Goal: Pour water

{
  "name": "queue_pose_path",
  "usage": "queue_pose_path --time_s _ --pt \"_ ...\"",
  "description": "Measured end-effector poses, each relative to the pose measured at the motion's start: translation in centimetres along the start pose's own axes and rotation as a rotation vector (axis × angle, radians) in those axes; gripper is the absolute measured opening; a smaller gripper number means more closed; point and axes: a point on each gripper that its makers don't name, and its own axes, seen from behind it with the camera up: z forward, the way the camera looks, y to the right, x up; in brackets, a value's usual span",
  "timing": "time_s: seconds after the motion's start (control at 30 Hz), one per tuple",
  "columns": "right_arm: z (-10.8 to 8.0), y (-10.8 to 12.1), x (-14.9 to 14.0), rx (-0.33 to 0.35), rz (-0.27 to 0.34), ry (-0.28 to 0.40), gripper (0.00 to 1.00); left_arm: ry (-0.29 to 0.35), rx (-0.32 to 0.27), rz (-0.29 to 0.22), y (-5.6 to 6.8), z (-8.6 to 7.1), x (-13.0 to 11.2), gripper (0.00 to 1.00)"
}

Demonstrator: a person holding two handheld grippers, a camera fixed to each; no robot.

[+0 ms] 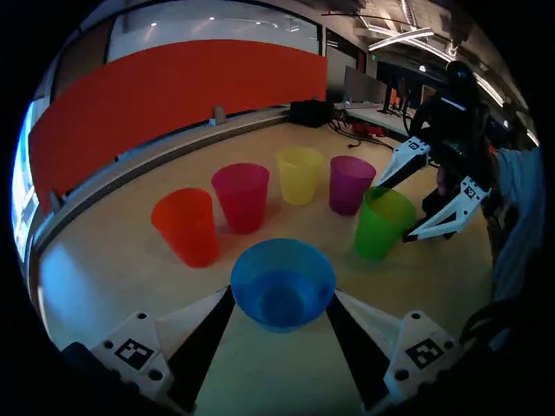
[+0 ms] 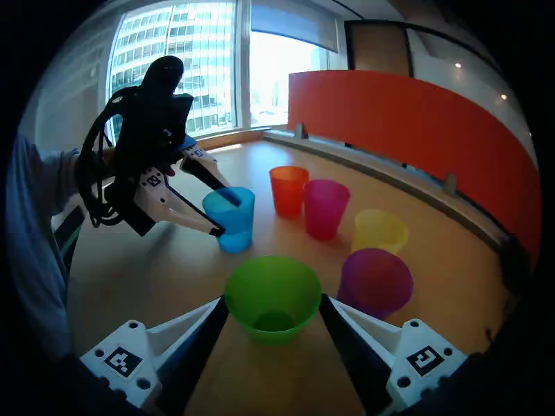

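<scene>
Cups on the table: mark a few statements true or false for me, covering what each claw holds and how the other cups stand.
1. The left claw has the blue cup between its fingers. True.
2. The right claw is empty. False: it holds the green cup.
3. The orange cup stands next to the pink cup. True.
4. The yellow cup lies on its side. False: it stands upright, mouth up.
5. The purple cup stands free of both claws. True.
</scene>
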Motion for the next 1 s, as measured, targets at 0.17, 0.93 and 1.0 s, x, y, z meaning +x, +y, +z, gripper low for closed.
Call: queue_pose_path --time_s 0.17,0.93,1.0 --pt "0.2 -0.3 0.2 0.005 -0.002 0.003 1.00 0.003 0.003 0.006 0.0 0.2 0.2 0.91" --pt "1.1 -0.4 0.3 -0.002 0.005 0.011 1.00 0.000 0.017 0.003 -0.2 0.1 0.2 0.85" --pt "1.2 -0.3 0.3 -0.006 0.006 0.013 1.00 0.001 0.021 0.004 -0.2 -0.1 0.2 0.85"
